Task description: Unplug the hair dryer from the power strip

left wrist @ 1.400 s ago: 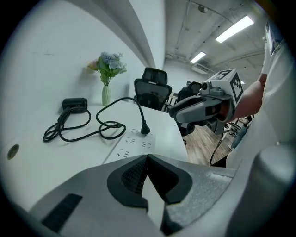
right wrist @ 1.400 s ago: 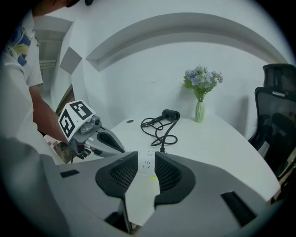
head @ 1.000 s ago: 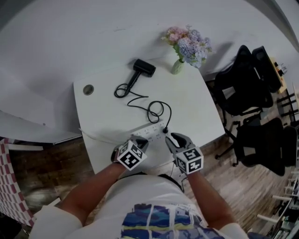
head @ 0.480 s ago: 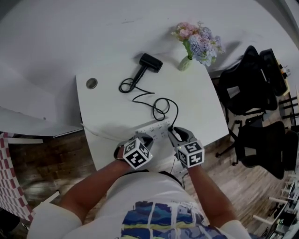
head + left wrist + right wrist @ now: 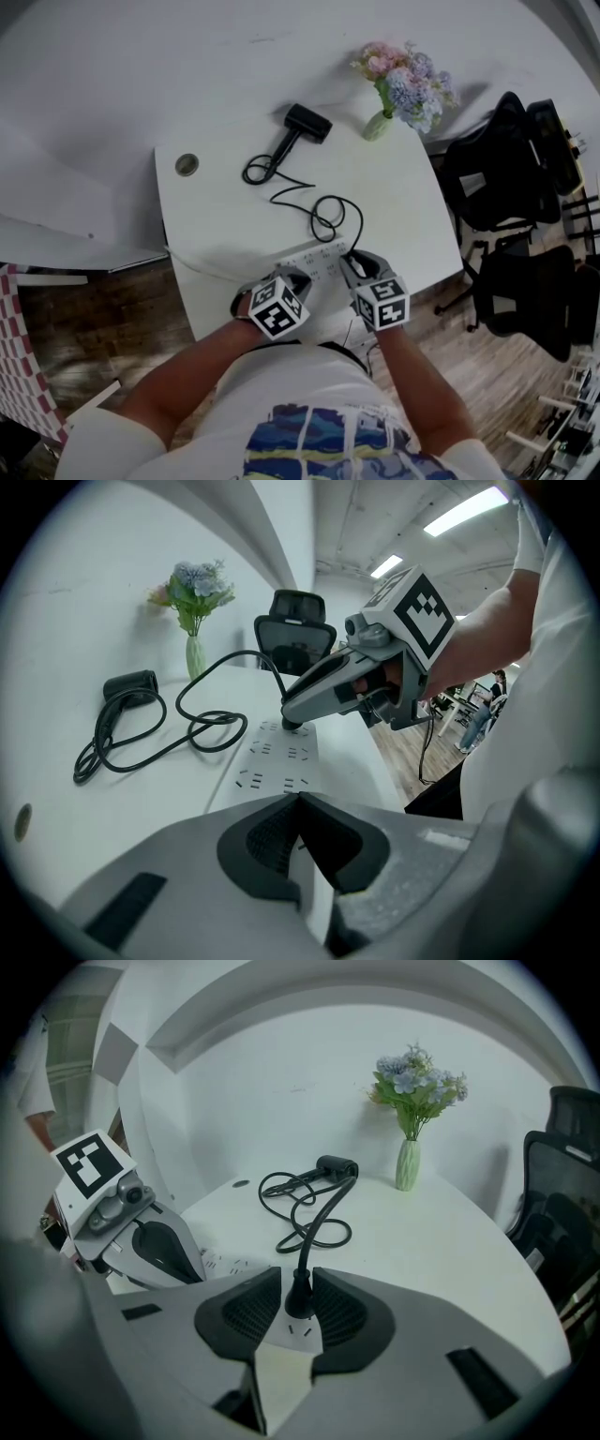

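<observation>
While cord [image 5: 323, 211] loops across table [image 5: 403, 220], vase [image 5: 378, 127] stands near hair dryer [image 5: 307, 123].

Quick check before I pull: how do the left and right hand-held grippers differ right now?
The left hand-held gripper has its jaws together, with nothing between them; the right hand-held gripper has its jaws apart, closing around the black plug. The left sits over one end of the power strip; the right is at the other end. Both angle down at the strip.
</observation>
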The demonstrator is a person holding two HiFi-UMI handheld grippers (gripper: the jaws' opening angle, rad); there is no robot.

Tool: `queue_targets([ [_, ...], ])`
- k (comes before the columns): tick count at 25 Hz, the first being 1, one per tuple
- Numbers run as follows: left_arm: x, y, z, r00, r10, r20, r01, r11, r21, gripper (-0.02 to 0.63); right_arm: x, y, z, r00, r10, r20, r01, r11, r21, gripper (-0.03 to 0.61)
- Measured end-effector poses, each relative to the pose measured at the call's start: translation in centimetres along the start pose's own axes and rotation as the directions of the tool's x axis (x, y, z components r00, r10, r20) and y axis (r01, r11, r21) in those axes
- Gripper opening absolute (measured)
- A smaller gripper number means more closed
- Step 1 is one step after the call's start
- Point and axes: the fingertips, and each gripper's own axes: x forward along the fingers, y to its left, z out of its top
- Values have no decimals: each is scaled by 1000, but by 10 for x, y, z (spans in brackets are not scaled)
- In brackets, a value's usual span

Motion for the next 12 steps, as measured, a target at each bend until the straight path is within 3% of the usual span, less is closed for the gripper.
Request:
queue_targets([
  [12,0,1,0,1000,-25,-4,25,1000,-6,2,-1,-4,-2,1000,-28,-1,28,1000,8,60],
])
